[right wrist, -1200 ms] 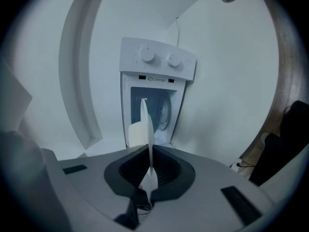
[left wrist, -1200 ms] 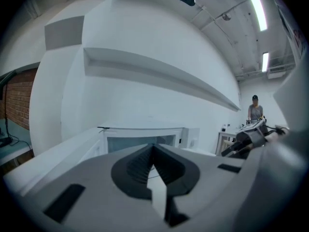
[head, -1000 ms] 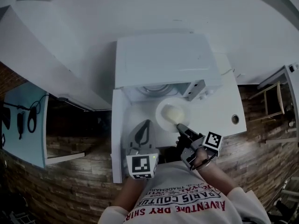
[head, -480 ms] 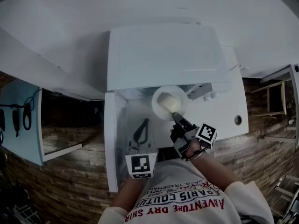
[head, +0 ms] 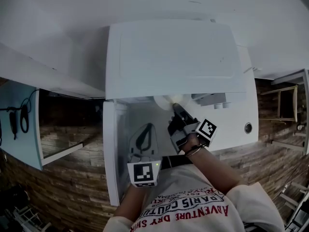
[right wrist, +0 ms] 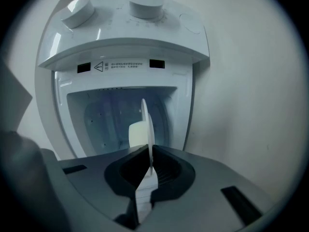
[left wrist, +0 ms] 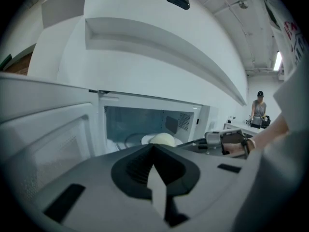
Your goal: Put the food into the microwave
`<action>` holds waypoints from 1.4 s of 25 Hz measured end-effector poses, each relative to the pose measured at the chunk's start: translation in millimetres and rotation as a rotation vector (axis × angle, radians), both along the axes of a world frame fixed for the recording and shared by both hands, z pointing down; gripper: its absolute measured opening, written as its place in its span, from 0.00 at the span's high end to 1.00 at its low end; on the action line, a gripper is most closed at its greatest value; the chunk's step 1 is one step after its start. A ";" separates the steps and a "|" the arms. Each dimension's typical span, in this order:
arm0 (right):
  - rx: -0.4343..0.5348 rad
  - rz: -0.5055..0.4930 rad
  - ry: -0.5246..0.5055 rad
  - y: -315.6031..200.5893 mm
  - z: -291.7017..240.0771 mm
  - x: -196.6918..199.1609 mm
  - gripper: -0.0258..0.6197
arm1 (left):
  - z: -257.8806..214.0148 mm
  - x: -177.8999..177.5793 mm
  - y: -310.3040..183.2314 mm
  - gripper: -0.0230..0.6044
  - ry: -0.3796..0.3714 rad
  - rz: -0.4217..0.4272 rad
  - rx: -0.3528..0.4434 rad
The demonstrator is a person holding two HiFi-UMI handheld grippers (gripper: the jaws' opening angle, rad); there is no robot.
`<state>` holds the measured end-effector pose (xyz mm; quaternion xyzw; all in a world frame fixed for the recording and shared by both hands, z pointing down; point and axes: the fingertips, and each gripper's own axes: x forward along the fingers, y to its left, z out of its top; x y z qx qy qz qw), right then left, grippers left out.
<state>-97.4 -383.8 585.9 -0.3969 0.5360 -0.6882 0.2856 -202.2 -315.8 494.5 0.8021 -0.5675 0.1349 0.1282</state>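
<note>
Two hand-held grippers stick out ahead of the person's printed shirt (head: 188, 202). Nearest, at about seven o'clock from the oven's opening, the left gripper (head: 150, 126) hangs just beside the swung-open door (head: 112, 149), which stands at its nine o'clock. Its jaws are pressed together with nothing between them. Past it, toward two o'clock, the right gripper (head: 176, 106) has its jaws clamped on the rim of a white plate (head: 164, 99), which that gripper's own view shows edge-on between the pads. The food (left wrist: 163, 139), a pale rounded lump, sits on the plate. The plate is at the mouth of the cavity, partly under the roof of the white microwave (head: 174, 57). Farther on, at twelve o'clock, the cavity walls look bluish. Two round knobs (right wrist: 79, 8) sit on the control panel beside the opening.
</note>
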 end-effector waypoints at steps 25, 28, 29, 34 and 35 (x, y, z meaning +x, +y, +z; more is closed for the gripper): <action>-0.027 -0.023 0.141 -56.9 13.8 -33.9 0.91 | 12.3 -5.0 -5.9 0.95 0.043 -0.022 -0.039; -0.016 -0.056 0.209 -56.9 12.8 -35.0 0.91 | 15.4 -6.1 -5.4 0.95 0.058 -0.021 -0.051; -0.006 -0.077 0.240 -56.8 11.5 -35.9 0.89 | 17.4 -6.9 -4.9 0.95 0.063 -0.024 -0.060; 0.051 -0.153 0.312 -58.4 -2.7 -43.1 0.64 | 18.2 -9.1 -2.0 0.95 0.076 -0.029 -0.067; 0.053 -0.164 0.306 -57.6 -4.4 -44.0 0.63 | 16.5 -8.5 -2.5 0.95 0.078 -0.026 -0.062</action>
